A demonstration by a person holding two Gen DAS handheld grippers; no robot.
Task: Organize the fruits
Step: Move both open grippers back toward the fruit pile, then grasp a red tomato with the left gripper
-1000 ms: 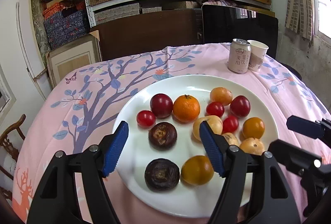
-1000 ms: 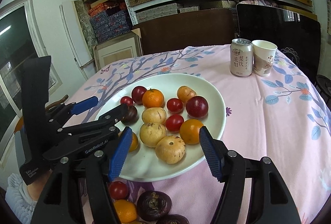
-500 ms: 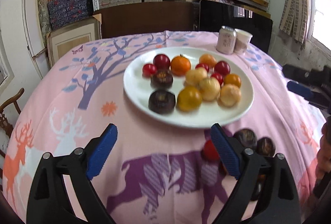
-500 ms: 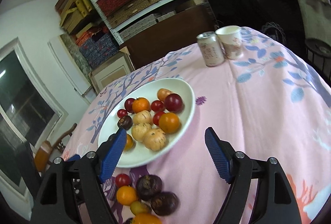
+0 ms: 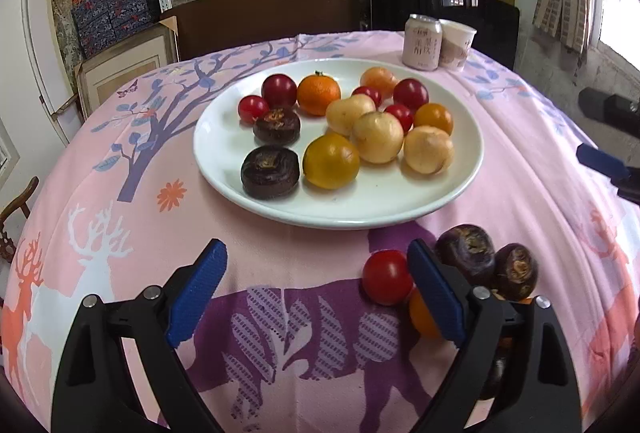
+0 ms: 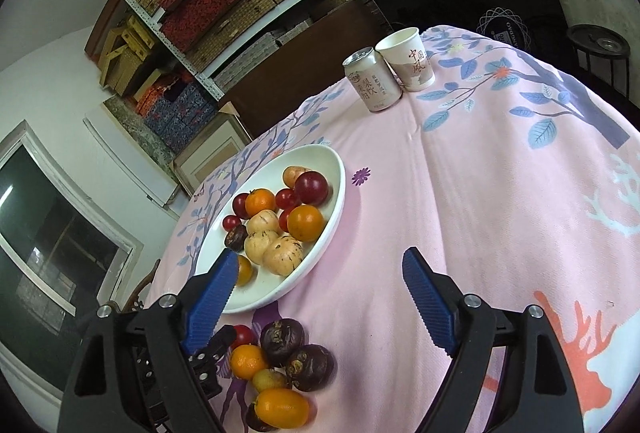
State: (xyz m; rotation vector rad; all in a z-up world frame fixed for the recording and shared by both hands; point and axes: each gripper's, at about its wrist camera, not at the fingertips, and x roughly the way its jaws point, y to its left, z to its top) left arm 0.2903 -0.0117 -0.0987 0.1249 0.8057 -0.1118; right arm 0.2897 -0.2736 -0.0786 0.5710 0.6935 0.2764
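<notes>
Both tools have been pulled back from the white plate point(image 5: 224, 169) since the earlier frame, and loose fruit now shows on the near worktop point(image 5: 120, 217). At the left, the left tool point(image 5: 316, 293) is seen with jaws wide apart and empty. A red tomato point(image 5: 386, 277) lies just inside its right finger, two dark water chestnuts point(image 5: 466, 255) just beyond. Further right, the right tool point(image 6: 316, 297) is opening, nothing between its jaws. For a clean pick, one fruit should be centred between the pads before closing, neighbours left undisturbed, then carried to the plate.
</notes>
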